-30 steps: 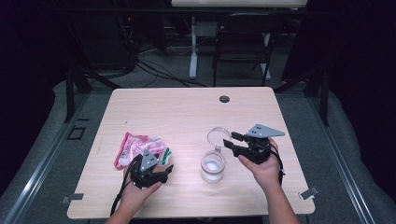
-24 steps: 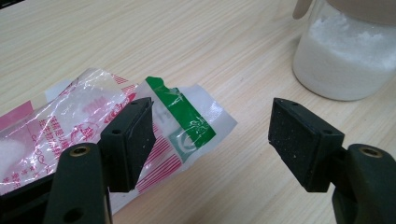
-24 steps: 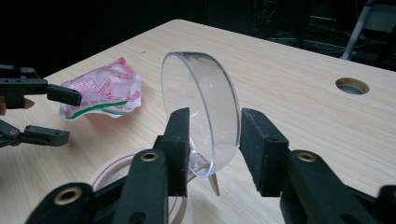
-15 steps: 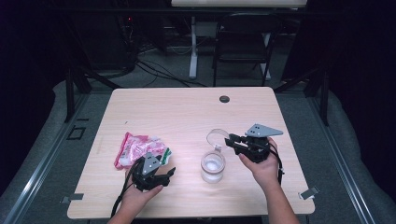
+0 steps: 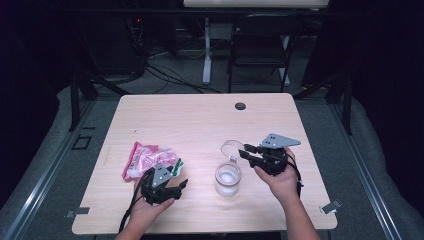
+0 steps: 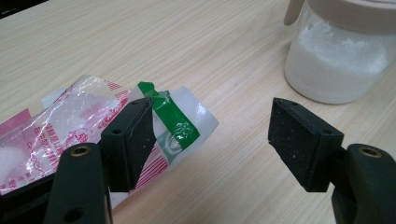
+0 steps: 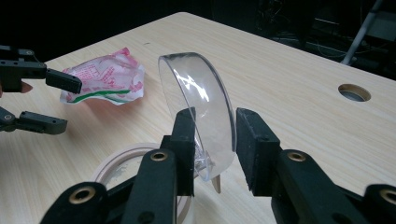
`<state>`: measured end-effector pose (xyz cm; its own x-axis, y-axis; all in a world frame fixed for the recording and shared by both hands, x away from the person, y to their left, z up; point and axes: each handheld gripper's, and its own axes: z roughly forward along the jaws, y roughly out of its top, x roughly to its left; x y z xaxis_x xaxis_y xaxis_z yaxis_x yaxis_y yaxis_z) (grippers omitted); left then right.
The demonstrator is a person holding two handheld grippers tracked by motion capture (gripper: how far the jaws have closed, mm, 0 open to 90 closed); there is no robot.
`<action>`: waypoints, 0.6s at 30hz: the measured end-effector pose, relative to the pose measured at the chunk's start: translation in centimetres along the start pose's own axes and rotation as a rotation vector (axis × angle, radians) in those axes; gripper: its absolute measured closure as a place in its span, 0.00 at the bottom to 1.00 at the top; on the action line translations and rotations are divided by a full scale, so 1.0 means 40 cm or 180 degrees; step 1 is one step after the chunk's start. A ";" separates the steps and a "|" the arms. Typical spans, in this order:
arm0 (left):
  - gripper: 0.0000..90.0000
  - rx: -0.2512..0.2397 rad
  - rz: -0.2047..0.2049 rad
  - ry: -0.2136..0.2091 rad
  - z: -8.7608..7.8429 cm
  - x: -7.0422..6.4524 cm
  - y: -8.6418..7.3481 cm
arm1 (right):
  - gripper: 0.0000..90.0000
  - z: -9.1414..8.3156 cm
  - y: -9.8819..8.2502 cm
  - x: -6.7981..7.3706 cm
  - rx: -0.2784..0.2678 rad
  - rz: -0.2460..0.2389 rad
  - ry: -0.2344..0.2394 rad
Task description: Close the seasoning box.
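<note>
- Since a second ago the left gripper (image 5: 176, 184) has turned a little toward the jar, while the right gripper (image 5: 243, 151) sits where it was; its jaws have just been closing and then easing apart a little, with the clear lid between them.
- The round clear plastic jar (image 5: 228, 179) with a cream-coloured rim stands near the table's front edge, between the two hands, at about 3 o'clock from the left gripper. It holds white powder or granules, filling roughly the lower half as the left gripper view shows (image 6: 337, 60).
- The jar's clear hinged plastic lid (image 7: 198, 102) is swung up and stands on edge at the jar's 12 o'clock side. The right gripper's two black jaws bracket its lower part; the left pad touches it, but whether the right pad presses I cannot tell.
- The pink-and-white clear plastic bag (image 5: 148, 159) with a green strip lies flat on the light wooden table (image 5: 200, 120), at about 9 o'clock from the jar. White contents show through it.
- The bag bears red printed characters (image 6: 56, 135), too crumpled and small to read.
- The left gripper's jaws stand wide apart, gripping nothing; one pad hovers over the bag's green-striped corner (image 6: 173, 119).
- A dark round grommet hole (image 5: 240, 106) sits at the table's far edge, 12 o'clock from the jar.
</note>
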<state>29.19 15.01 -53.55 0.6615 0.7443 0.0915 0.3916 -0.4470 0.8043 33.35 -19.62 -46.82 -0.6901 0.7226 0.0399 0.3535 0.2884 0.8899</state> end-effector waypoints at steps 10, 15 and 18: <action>0.35 0.0004 -0.0017 0.0008 0.001 0.003 0.000 | 0.73 0.001 0.003 0.008 0.0010 -0.0078 0.0038; 0.36 -0.0013 -0.0027 0.0002 -0.001 0.002 0.001 | 0.72 0.003 0.003 0.013 0.0009 -0.0099 0.0052; 0.37 -0.0037 -0.0036 0.0002 -0.002 0.004 0.001 | 0.72 0.003 0.003 0.016 0.0015 -0.0115 0.0049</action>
<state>29.26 15.14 -53.45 0.6567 0.7496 0.0827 0.3916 -0.4328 0.8120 33.05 -19.06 -46.72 -0.7120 0.7020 0.0148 0.3311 0.3171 0.8887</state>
